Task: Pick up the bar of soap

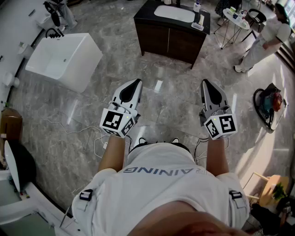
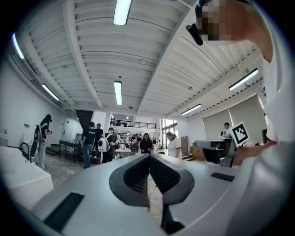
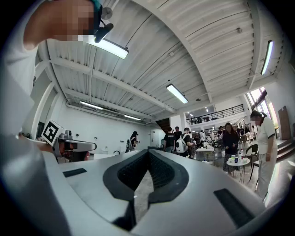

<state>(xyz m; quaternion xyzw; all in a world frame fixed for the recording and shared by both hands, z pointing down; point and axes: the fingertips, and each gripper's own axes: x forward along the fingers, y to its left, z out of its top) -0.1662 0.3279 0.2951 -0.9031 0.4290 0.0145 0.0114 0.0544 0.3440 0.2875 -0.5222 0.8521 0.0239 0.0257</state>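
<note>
Task hardly begun, judging from the pictures: nothing picked up yet, every step left. On the left gripper [image 1: 137, 83], fingers pressed together, nothing between them, pointing forward over the floor. On the right gripper [image 1: 204, 83], the same: fingers pressed together and empty. Both held in front of the body, well apart from any furniture.

As for the bar of soap, not possible to make it out for certain. Probably on the dark brown cabinet table with the white oval basin [image 1: 161, 39], far ahead at the top of the head view. There, at the right end of the top, a small pale dish-like thing [image 1: 197, 26] near a white bottle [image 1: 197, 6], too small to name with confidence. Left to do, as a judgement: go to that table, find the soap, spread the fingers of one gripper, close on the bar, lift.

Underfoot, a glossy grey marble-pattern floor [image 1: 175, 101], with thin white cables [image 1: 76, 132] lying near the feet. To the left, a white rectangular freestanding bathtub [image 1: 64, 60]. To the right of the cabinet, a small round white side table on thin wire legs [image 1: 233, 20] and a person in white clothes [image 1: 267, 39].

In the gripper views, a large open hall: white ribbed ceiling with long strip lights [image 2: 120, 11], a group of standing people [image 2: 97, 140] far back, a dark balcony railing [image 2: 133, 123] above them.
</note>
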